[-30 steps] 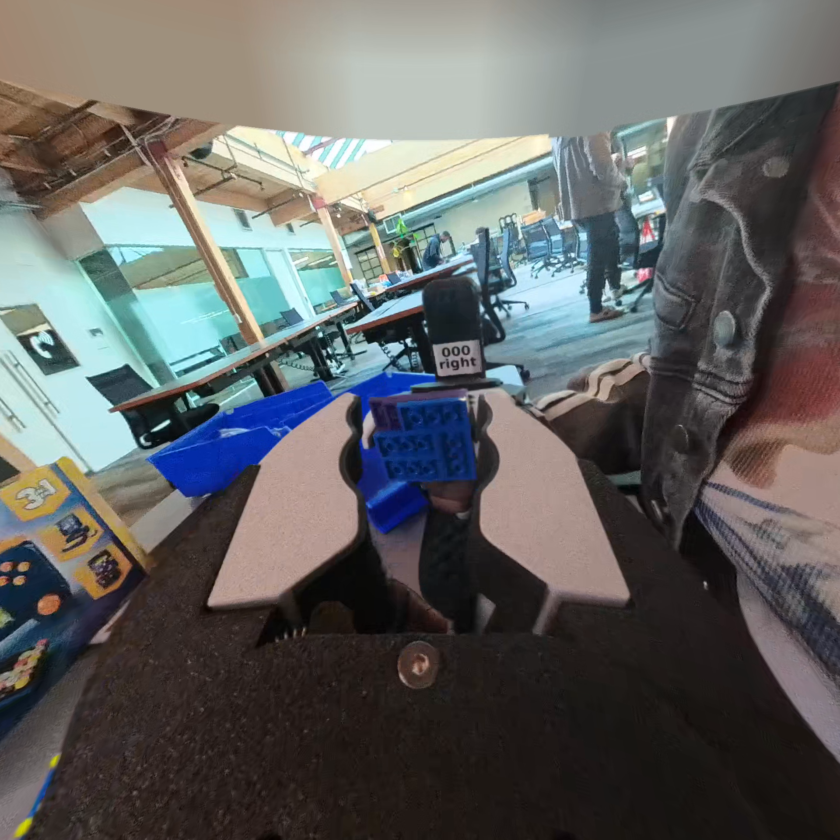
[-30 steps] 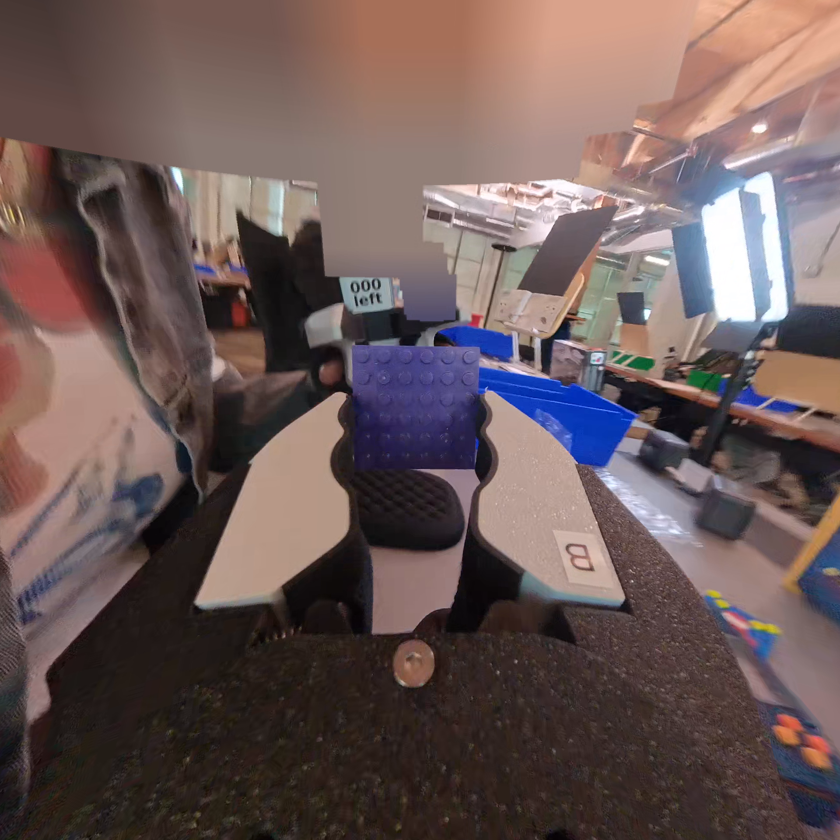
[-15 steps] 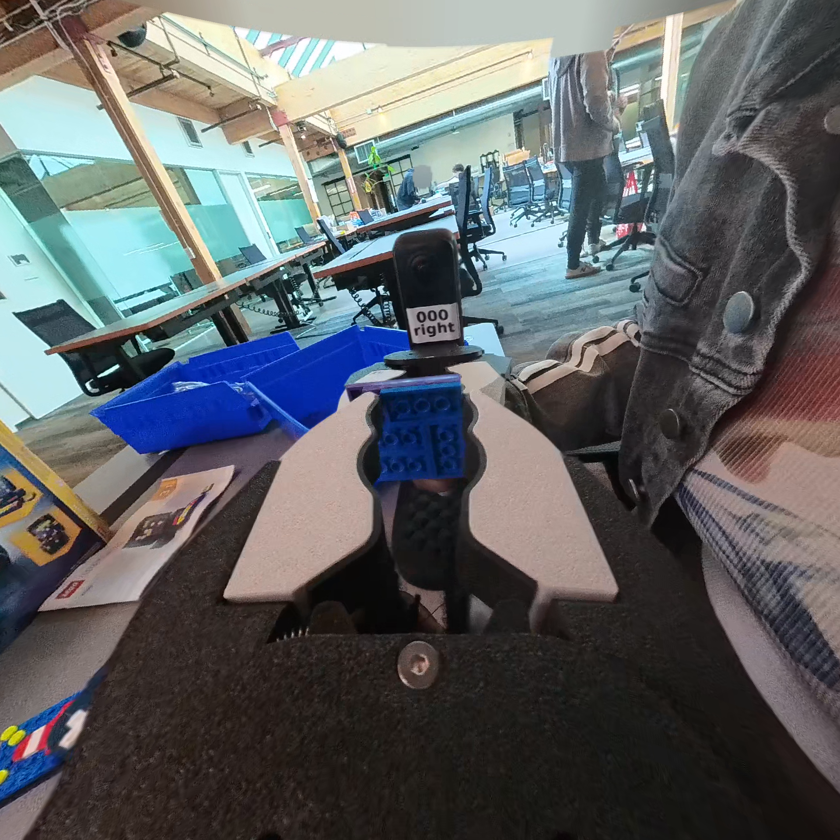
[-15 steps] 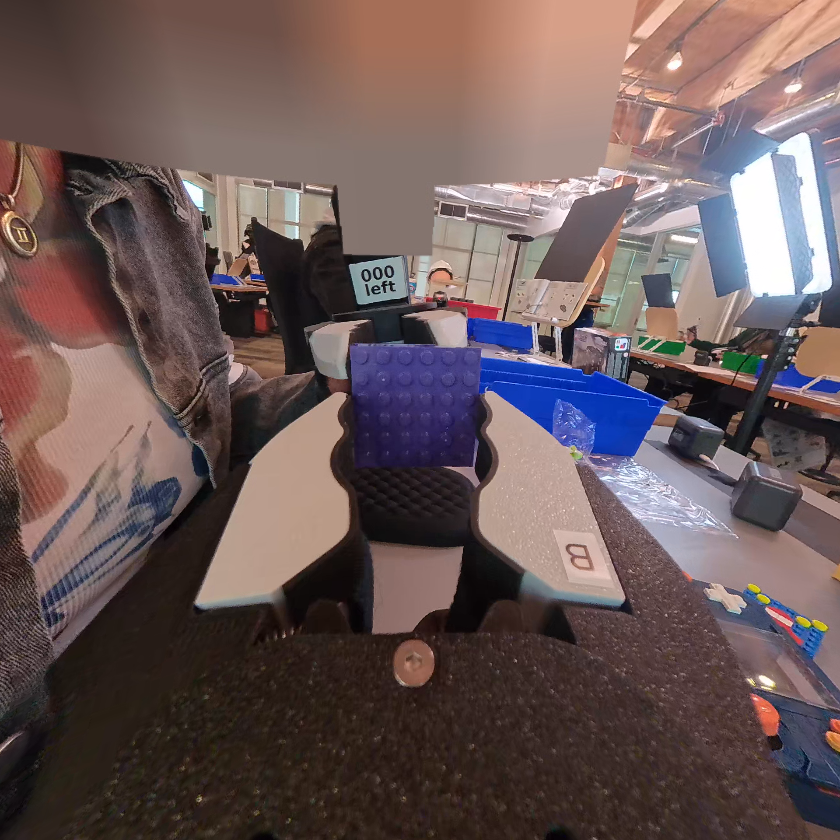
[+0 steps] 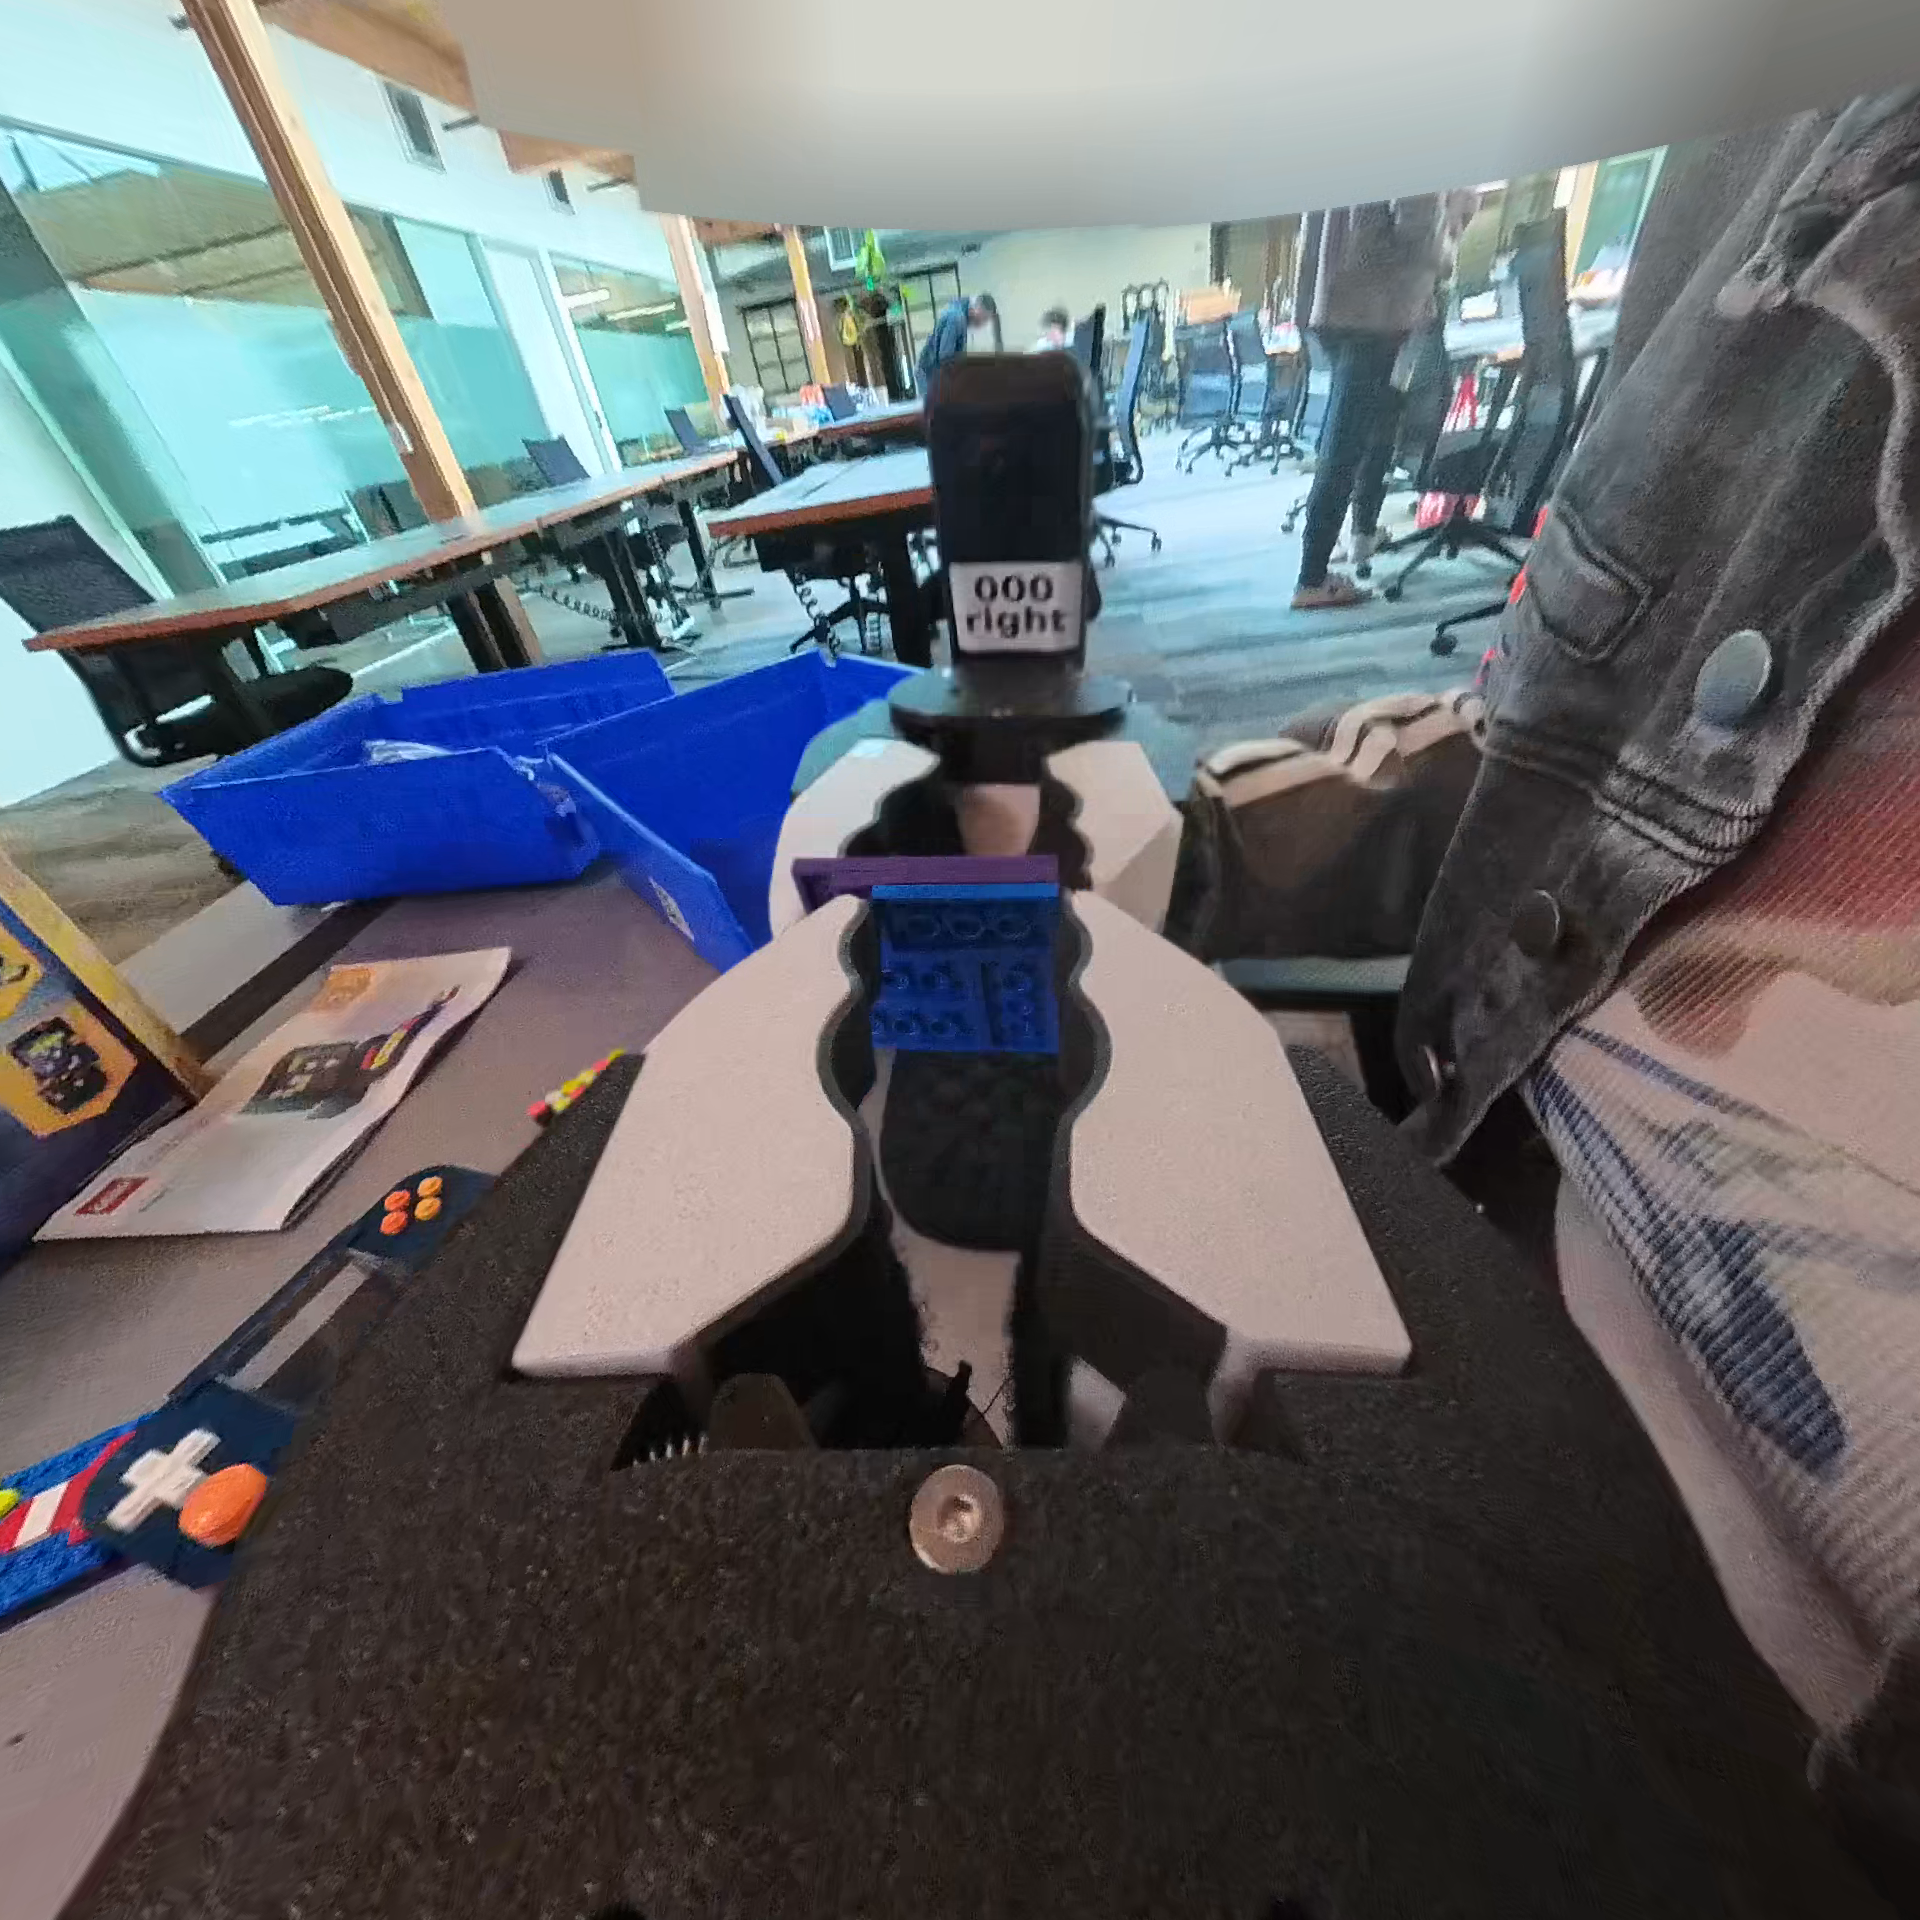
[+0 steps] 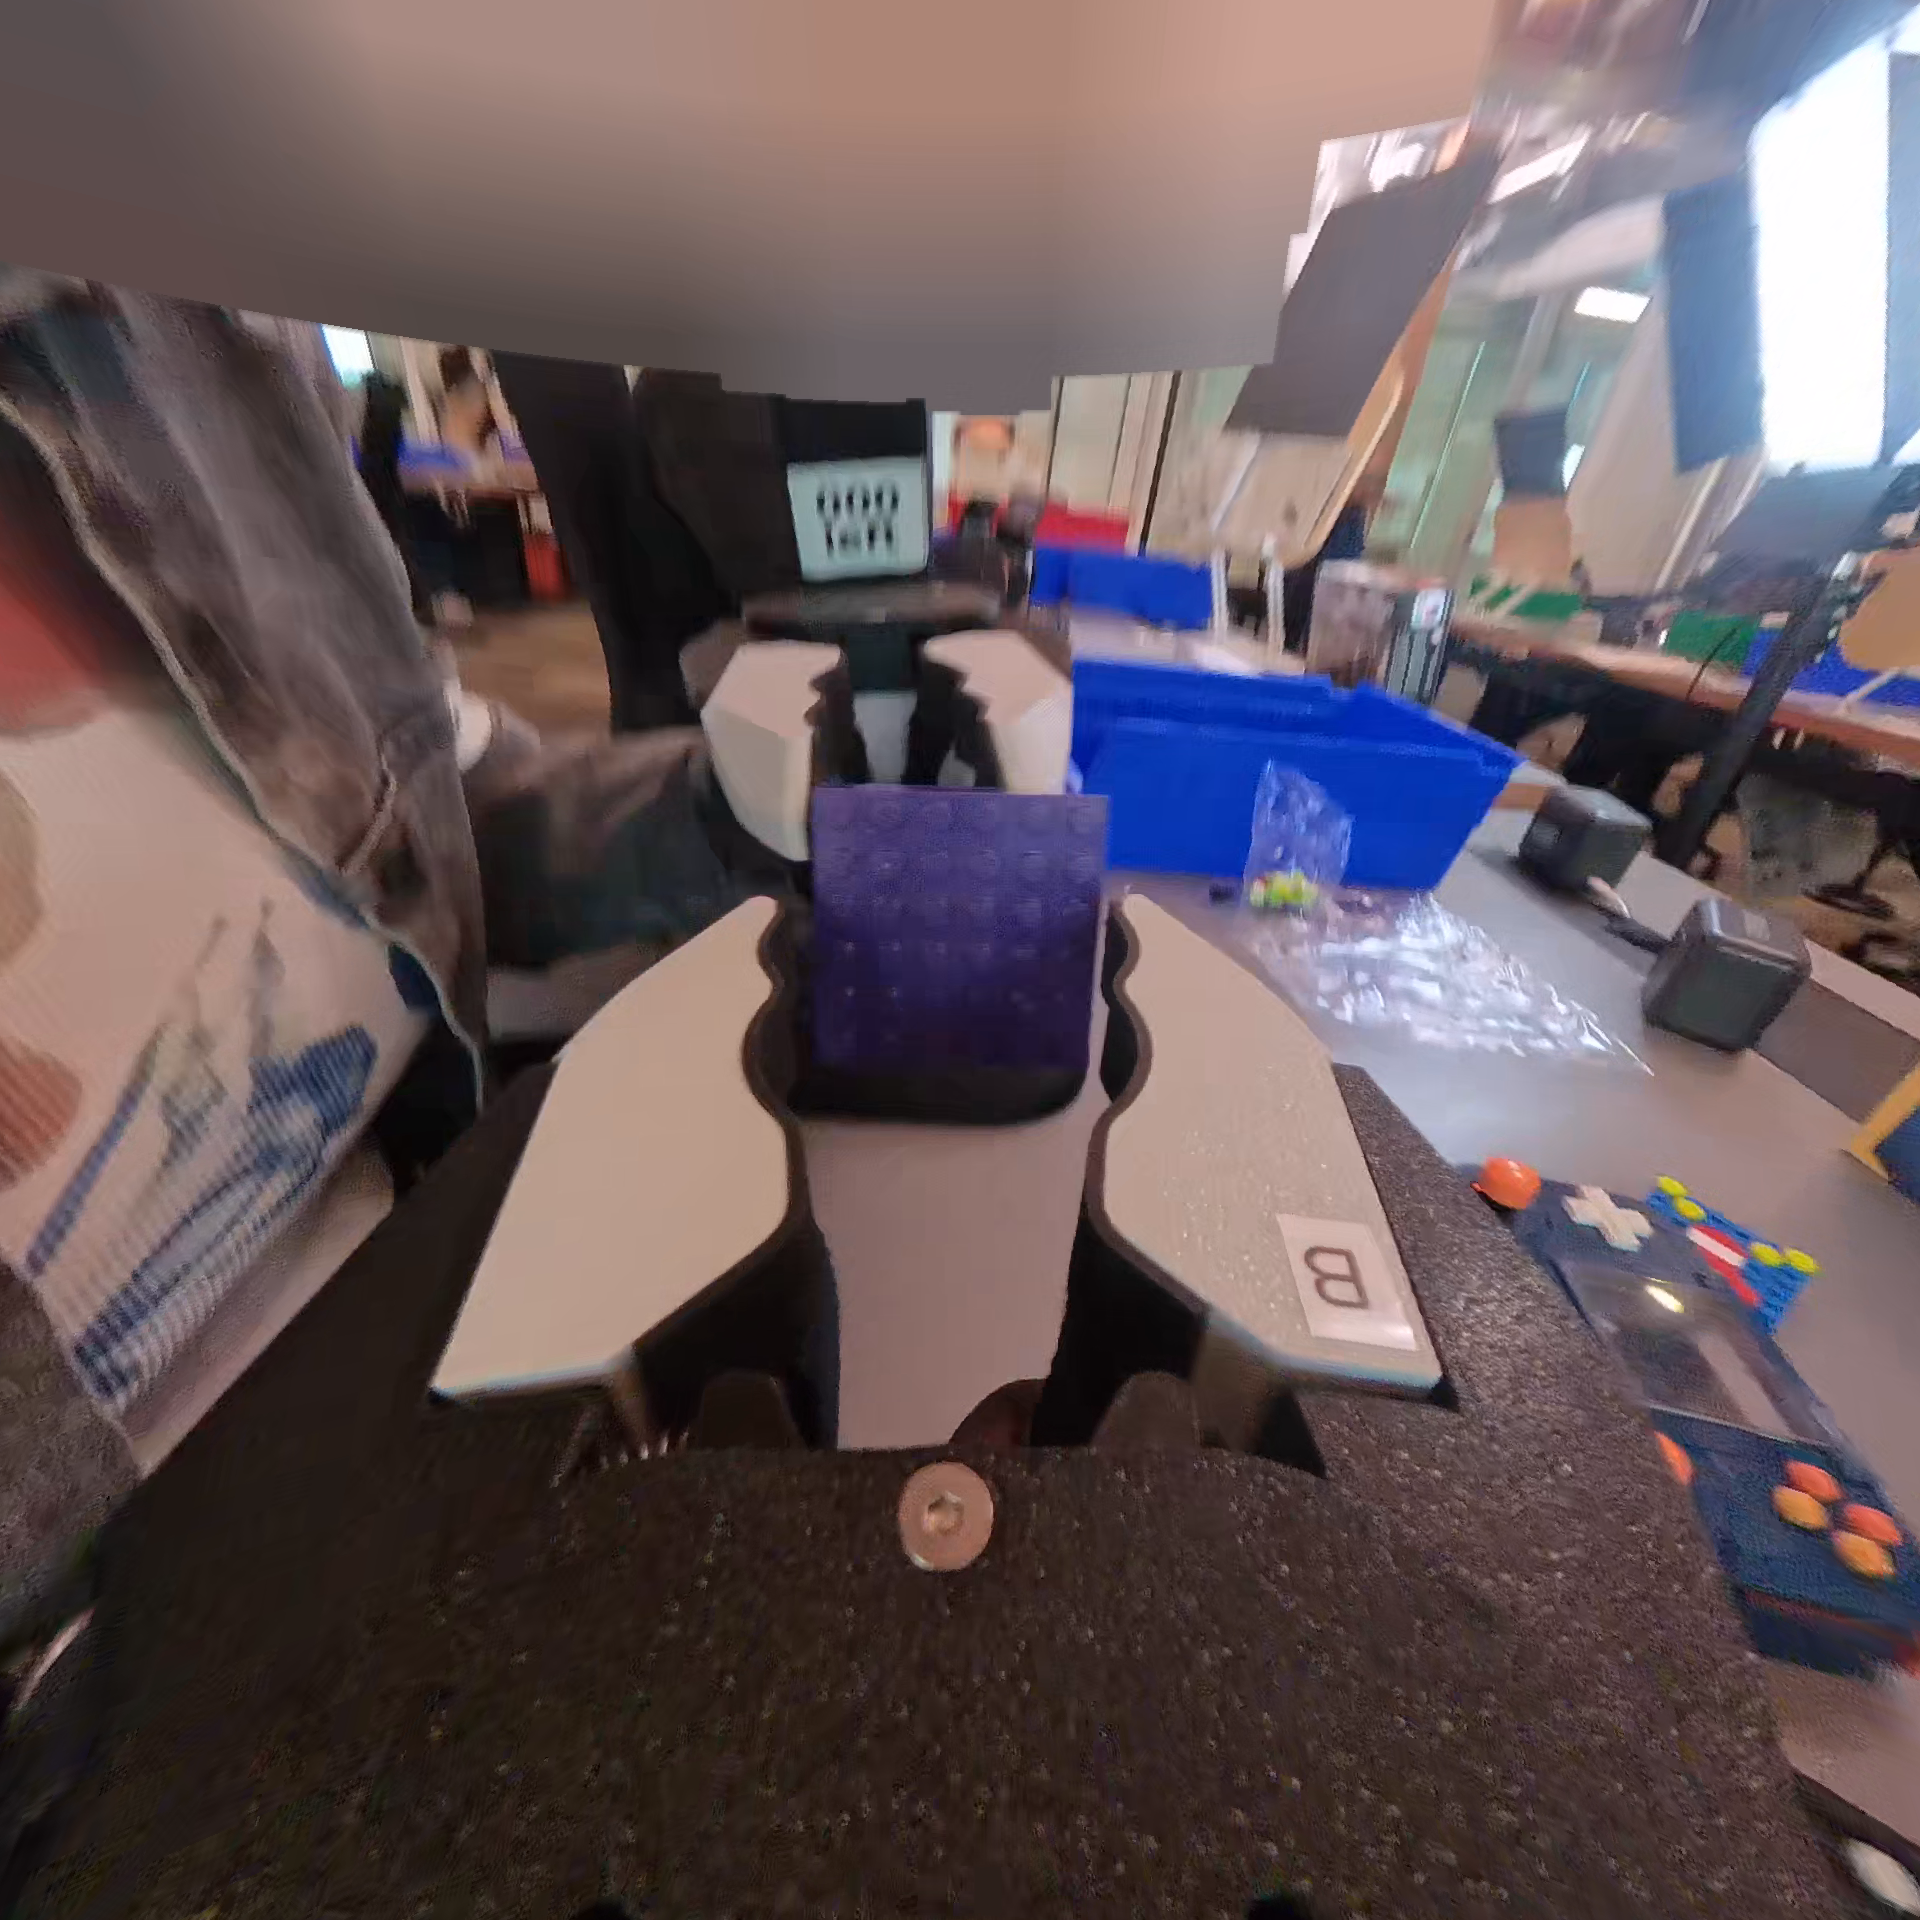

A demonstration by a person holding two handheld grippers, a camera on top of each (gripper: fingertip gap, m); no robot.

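Left gripper (image 5: 961, 977) clamps blue studded plate (image 5: 966, 971) underside-up against purple baseplate (image 6: 954, 930) clamped edgewise by right gripper (image 6: 951, 935), facing, seemingly for mating.

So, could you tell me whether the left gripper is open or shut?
Shut: the left gripper clamps a blue brick plate, its fingers pressed against both edges.

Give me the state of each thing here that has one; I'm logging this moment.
left gripper: jaws shut on the blue brick piece.
blue brick piece: held, lifted off the table, meeting the purple plate.
right gripper: jaws shut on the purple plate.
purple plate: held upright, studs facing the camera.
blue bins: open-topped.
booklet: lying closed on the table.
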